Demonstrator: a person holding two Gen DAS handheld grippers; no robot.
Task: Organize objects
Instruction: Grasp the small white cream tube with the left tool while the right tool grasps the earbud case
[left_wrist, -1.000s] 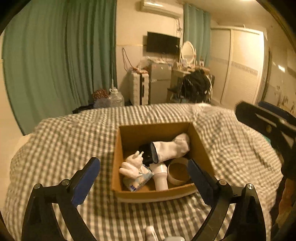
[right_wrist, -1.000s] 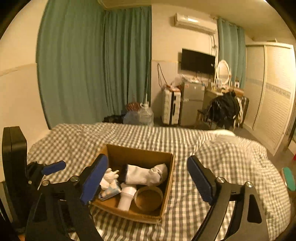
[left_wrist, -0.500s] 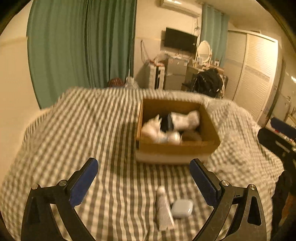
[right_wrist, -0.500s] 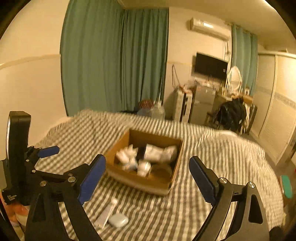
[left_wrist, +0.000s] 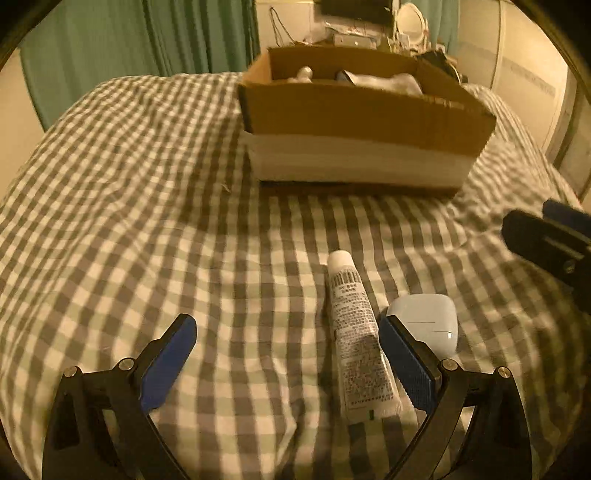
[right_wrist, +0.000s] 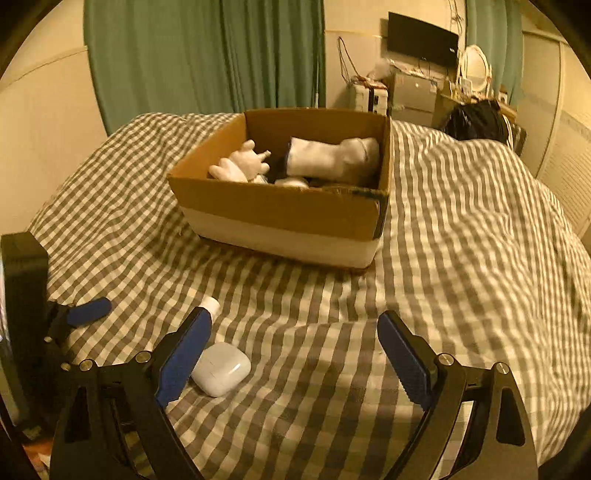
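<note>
A cardboard box (left_wrist: 365, 107) (right_wrist: 280, 210) stands on the checked bedspread and holds a white glove (right_wrist: 242, 162), a white sock (right_wrist: 332, 157) and other items. A white tube (left_wrist: 356, 339) lies in front of it; only its cap (right_wrist: 209, 304) shows in the right wrist view. A white earbud case (left_wrist: 428, 321) (right_wrist: 221, 367) lies just right of the tube. My left gripper (left_wrist: 288, 354) is open and empty, low over the bed, its right finger between tube and case. My right gripper (right_wrist: 293, 354) is open and empty, to the right of the case.
The checked bedspread (right_wrist: 461, 229) covers the whole bed and bulges at the right. Green curtains (right_wrist: 207, 55), a suitcase (right_wrist: 371, 96), a small fridge (right_wrist: 412, 92) and a wardrobe (left_wrist: 524, 70) stand behind the bed.
Both grippers have pulled back from above the box and dropped low toward the tube and earbud case, which now lie close in front of them. Both stay open.
</note>
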